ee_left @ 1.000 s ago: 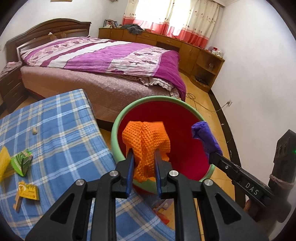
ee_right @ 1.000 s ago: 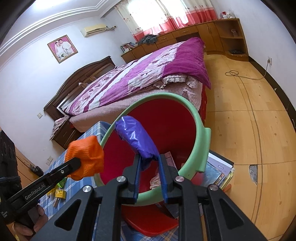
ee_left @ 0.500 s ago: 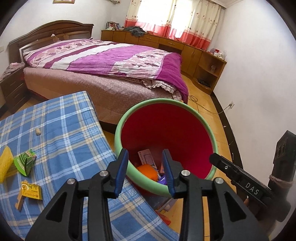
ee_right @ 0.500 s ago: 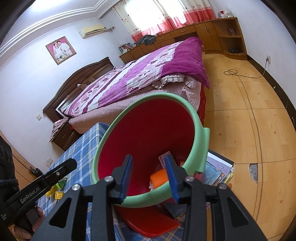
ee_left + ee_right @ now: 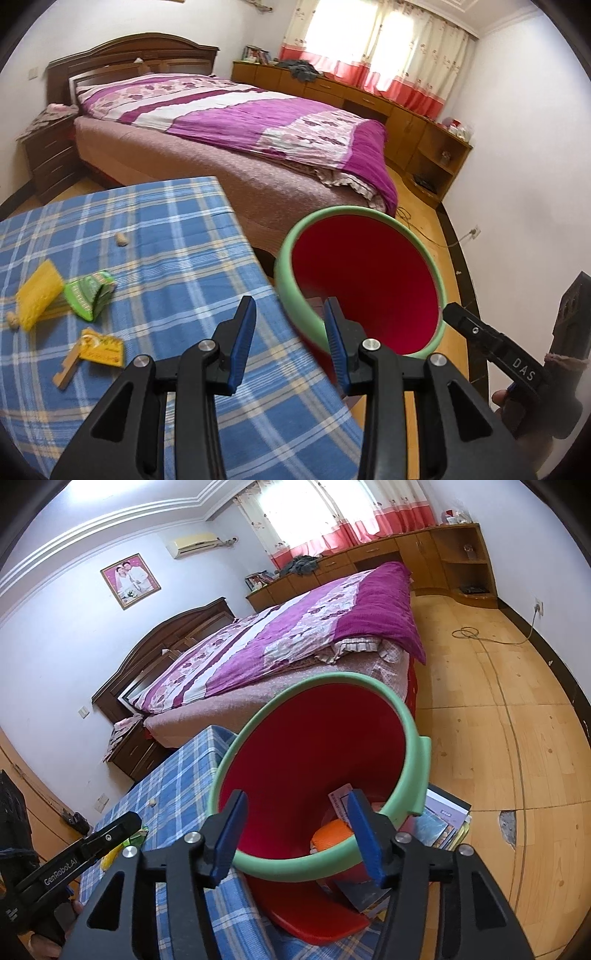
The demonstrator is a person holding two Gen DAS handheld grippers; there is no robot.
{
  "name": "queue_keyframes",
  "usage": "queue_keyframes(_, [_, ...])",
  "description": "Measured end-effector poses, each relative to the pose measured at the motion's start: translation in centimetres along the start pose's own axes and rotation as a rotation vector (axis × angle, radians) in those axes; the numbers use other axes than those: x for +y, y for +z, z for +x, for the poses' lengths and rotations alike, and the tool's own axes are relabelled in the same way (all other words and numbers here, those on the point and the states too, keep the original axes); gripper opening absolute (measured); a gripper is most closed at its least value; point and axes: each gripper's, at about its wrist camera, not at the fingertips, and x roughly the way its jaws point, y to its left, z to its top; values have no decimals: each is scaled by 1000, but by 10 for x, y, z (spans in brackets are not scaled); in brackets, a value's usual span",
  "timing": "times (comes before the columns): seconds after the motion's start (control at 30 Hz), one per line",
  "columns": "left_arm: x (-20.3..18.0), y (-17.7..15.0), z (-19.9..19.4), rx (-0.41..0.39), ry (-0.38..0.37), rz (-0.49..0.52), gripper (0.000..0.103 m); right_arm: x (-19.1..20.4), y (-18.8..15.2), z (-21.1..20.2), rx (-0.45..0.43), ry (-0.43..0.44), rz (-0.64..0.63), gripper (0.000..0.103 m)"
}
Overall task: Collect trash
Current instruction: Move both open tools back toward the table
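Left wrist view: left gripper [image 5: 290, 339] is sitting released, jaws wide apart and holding nothing, straddling the table edge and the near rim of the red bin [image 5: 286, 280] with the green lip. Remaining trash is lying on the blue plaid tablecloth [image 5: 166, 258] off to the left: yellow mesh piece [image 5: 38, 291] touching a green wrapper [image 5: 88, 297], a yellow card with a wooden stick [image 5: 96, 350] nearer the camera, a small nut-like scrap [image 5: 121, 240] farther back, another at the cloth's left edge [image 5: 14, 319]. Right gripper [image 5: 452, 312] is showing only its tip beside the bin's far rim. Right wrist view: right gripper [image 5: 295, 834] is also hanging released and empty over the bin mouth [image 5: 410, 753]; an orange mesh wad [image 5: 332, 834] and a printed card [image 5: 341, 797] are lying at the bottom, so that trash is already binned. The bin looks tilted, propped against the table with books [image 5: 447, 819] under it. Risks, as I read it: bumping the rim with either finger could be tipping the bin off its perch; the mesh and wrapper are touching, so a sloppy pinch may be dragging both or flicking the small scraps onto the floor.
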Motion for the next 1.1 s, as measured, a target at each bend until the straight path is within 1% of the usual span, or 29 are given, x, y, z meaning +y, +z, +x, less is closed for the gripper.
queue_keyframes(0.23, [25,-7,-18,-18,38,-52,38,20,-5,-1,14,23,-26,65])
queue_keyframes(0.5, [51,-12,-41,-51,75,-90,38,51,-16,-2,31,53,-82,68])
queue_keyframes(1.1, [104,-27,-87,-103,134,-176,38,115,-39,-1,85,110,-179,72])
